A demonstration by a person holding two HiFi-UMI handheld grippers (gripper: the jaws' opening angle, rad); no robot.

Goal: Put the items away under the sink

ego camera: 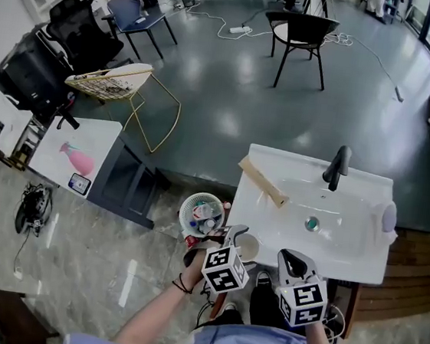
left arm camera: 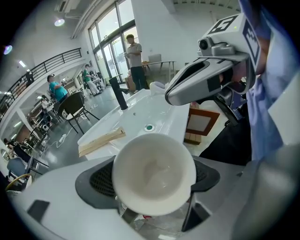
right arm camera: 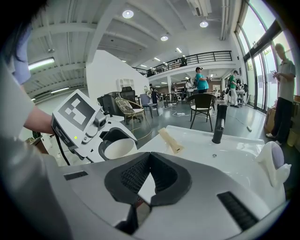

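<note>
Left claw: jaws were spread wide and clamped on a white round ceramic cup, one pad on each side of its wall. The cup's open mouth faced the left gripper view's camera, and the cup looked empty. The claw was held off the counter, just in front of the near left corner of the white rectangular sink counter.

To the left of this claw and slightly beyond it, a round white openwork basket stood on the marble floor. It held mixed small items that could not be identified.

Ahead of the left claw, a light wooden strip lay aslant on the counter's left rim.

Right claw: jaw tips were touching, with nothing between them. It was held just to the right of the left claw, apart from it, at the counter's near edge. In its own view the left claw and the cup appeared at its left.

Ahead of the right claw, a small green drain plug sat in the basin. Beyond it, a black upright tap stood on the far rim.

To the far right of the right claw, a white rounded object rested on the counter's right edge. Its type could not be made out.
</note>
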